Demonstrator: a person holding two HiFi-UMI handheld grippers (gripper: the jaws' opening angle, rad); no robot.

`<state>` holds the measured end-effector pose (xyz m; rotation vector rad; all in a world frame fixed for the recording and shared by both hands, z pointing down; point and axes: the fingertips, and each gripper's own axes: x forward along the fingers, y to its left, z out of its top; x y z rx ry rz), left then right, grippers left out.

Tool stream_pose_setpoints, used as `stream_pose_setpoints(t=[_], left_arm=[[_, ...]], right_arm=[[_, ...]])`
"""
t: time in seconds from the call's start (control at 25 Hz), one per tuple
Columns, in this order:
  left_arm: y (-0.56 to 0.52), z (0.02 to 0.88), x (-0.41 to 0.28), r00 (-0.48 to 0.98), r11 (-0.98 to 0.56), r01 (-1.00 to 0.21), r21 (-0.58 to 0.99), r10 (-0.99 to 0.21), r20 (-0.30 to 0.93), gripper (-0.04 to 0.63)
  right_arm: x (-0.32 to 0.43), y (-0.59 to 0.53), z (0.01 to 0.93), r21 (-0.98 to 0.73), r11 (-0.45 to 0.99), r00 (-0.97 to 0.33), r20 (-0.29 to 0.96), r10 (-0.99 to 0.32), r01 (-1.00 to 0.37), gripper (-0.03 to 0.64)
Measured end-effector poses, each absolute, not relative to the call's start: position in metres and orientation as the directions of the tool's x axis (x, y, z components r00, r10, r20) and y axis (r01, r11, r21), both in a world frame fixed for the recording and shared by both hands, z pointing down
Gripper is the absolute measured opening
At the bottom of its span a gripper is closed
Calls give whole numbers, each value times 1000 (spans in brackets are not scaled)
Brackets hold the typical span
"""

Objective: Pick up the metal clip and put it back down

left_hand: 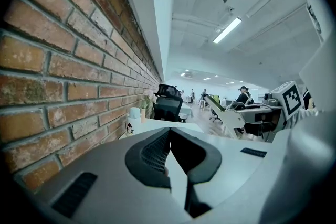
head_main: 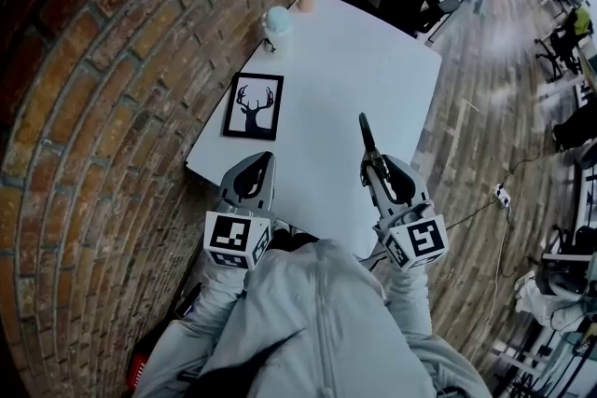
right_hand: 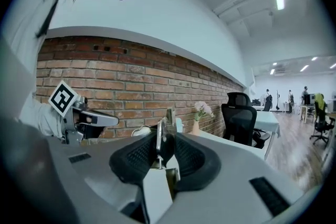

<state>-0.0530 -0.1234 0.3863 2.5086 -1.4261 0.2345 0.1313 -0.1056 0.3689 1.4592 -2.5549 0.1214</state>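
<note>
- The right hand-held gripper (head_main: 371, 165) is part-way closed, and its jaws clamp the metal clip (head_main: 366, 131).
- In the right gripper view the clip (right_hand: 159, 139) stands upright between the ribbed pads (right_hand: 137, 157), pinched from both sides.
- The clip sticks out past the jaw tips toward the far side, over the near right part of the white counter (head_main: 354, 70).
- The left hand-held gripper (head_main: 265, 161) is over the counter's near left edge, its jaws together at the tips and empty.
- A framed deer picture (head_main: 254, 105) lies just beyond the left hand-held gripper, beside the brick wall (head_main: 103, 89).
</note>
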Motion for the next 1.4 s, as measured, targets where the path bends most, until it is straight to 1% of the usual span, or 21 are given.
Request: stream_pose_setpoints(t=[0.12,0.32,0.72,1.12,1.4], left_arm=[[-119,393,-52,513,-494,-858,140,-812,279,26],[-114,409,-51,519,-497,-854,155,-791,324,26],[-106,440,-48,532,-500,-845,191,-751,390,26],[-105,474,-44,542,-499,-838,220,-715,441,26],[-107,488,-42,540,-495,-839,225,-709,454,26]], right_arm=[[124,-106,380,79,529,-495,261,-829,-845,106],[107,-107,415,179,586,-486,399,-777,-790,106],[76,-105,500,259,704,-484,570,-664,-661,106],[56,-110,567,399,769,-432,654,-621,-500,106],[53,-111,599,446,782,-397,684,-612,-435,106]])
